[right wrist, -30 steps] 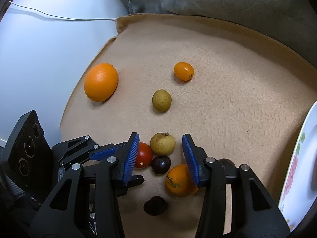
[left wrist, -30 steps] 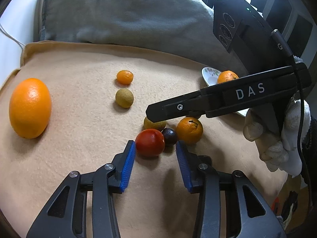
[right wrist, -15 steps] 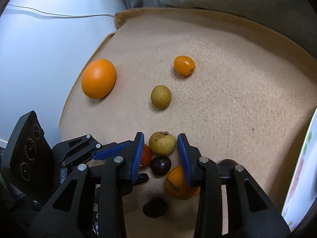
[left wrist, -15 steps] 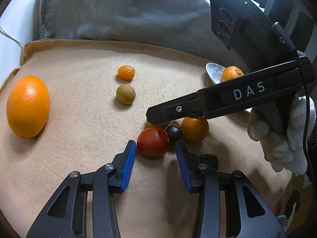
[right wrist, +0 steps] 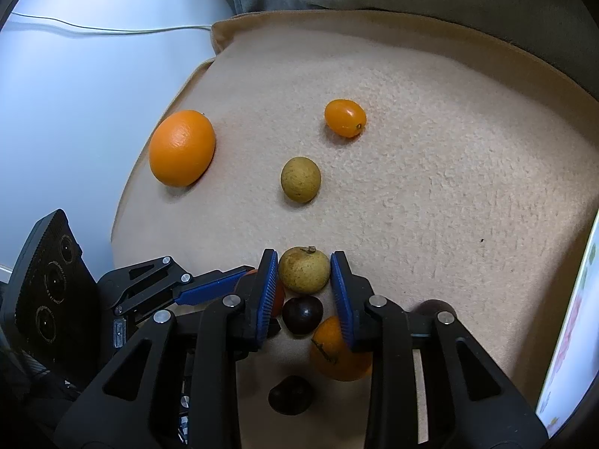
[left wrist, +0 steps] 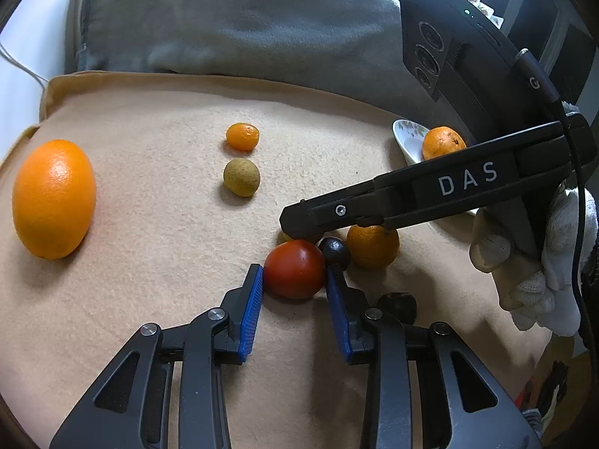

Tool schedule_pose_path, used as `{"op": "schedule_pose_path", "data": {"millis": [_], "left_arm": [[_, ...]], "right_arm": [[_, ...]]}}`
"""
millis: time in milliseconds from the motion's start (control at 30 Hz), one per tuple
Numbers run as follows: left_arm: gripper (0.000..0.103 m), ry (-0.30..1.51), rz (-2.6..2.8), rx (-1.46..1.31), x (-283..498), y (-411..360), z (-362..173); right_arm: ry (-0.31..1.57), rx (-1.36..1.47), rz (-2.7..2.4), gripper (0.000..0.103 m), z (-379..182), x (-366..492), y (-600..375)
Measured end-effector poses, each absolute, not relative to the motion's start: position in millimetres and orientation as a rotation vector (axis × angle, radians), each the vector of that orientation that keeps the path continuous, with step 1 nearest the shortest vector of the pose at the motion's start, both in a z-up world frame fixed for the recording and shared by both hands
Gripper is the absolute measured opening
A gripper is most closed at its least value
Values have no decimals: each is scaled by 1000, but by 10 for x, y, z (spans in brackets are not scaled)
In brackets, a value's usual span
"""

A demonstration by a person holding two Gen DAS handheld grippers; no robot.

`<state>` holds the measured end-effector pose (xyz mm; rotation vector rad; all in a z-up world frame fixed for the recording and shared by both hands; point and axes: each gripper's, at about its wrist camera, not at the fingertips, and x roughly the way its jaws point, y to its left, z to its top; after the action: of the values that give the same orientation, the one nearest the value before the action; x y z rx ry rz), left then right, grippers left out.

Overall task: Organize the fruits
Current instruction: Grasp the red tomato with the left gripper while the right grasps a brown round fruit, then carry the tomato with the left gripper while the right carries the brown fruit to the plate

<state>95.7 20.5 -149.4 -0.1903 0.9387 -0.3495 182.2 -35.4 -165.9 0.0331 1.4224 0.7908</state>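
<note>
Fruits lie on a tan blanket [left wrist: 157, 224]. My left gripper [left wrist: 295, 286] has its blue pads against both sides of a red tomato [left wrist: 294, 274]. My right gripper [right wrist: 304, 275] has its pads closed on a small yellow-brown fruit [right wrist: 304, 275]; in the left wrist view the right gripper [left wrist: 299, 230] covers that fruit. Beside them lie a dark round fruit [right wrist: 302, 314], a mandarin [left wrist: 372, 246] and another dark fruit [right wrist: 290, 394]. Farther off lie a big orange [left wrist: 54, 198], a second brownish fruit [left wrist: 242, 177] and a kumquat [left wrist: 243, 136].
A white flowered plate [left wrist: 408, 138] holding a mandarin [left wrist: 443, 143] stands at the right; its rim [right wrist: 572, 321] shows in the right wrist view. A grey cushion [left wrist: 239, 26] lies behind the blanket. A white cable [right wrist: 112, 29] runs over the pale surface at left.
Both grippers have moved forward and narrowed. The left one now touches the tomato on both sides. The right one has closed onto the small yellow-brown fruit.
</note>
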Motion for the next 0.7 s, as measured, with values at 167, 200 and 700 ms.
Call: {"op": "schedule_pose_path", "data": {"millis": [167, 200, 700], "left_arm": [[32, 942, -355, -195, 908, 269, -1481], [32, 944, -356, -197, 904, 286, -1477], [32, 895, -376, -204, 763, 279, -1263]], "right_arm": [[1408, 43, 790, 30, -1609, 1820, -415], [1403, 46, 789, 30, -1591, 1818, -431], [1260, 66, 730, 30, -1126, 1655, -916]]}}
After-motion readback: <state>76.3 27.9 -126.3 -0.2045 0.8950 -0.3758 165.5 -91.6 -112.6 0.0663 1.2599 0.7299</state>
